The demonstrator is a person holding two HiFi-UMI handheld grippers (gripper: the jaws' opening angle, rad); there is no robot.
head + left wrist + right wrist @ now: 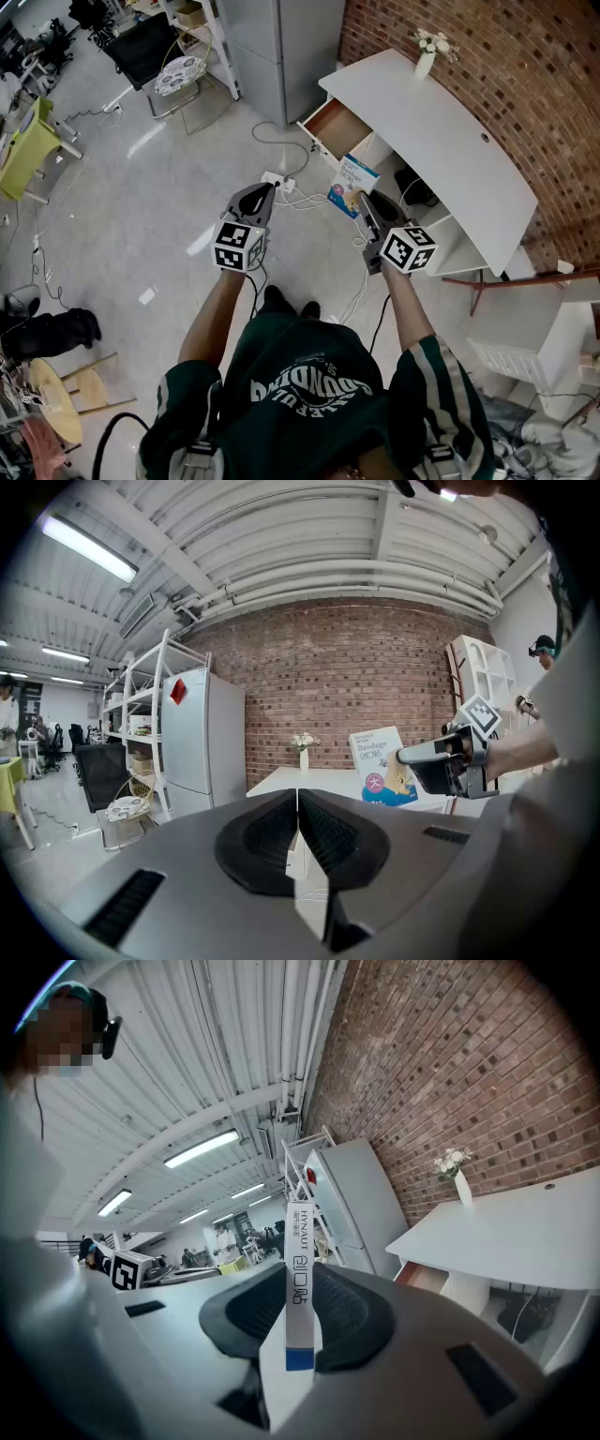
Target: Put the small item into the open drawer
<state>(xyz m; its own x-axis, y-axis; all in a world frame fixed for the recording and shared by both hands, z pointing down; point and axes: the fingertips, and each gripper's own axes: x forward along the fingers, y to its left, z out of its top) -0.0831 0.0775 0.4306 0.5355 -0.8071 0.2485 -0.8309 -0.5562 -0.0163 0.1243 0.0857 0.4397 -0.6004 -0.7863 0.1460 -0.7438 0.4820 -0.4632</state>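
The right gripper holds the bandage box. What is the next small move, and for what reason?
Probably carry the right gripper forward and a little to the left, toward the open drawer of the white desk. Its jaws are clamped on the bandage box, and in the head view the box is short of the drawer, not yet above it.
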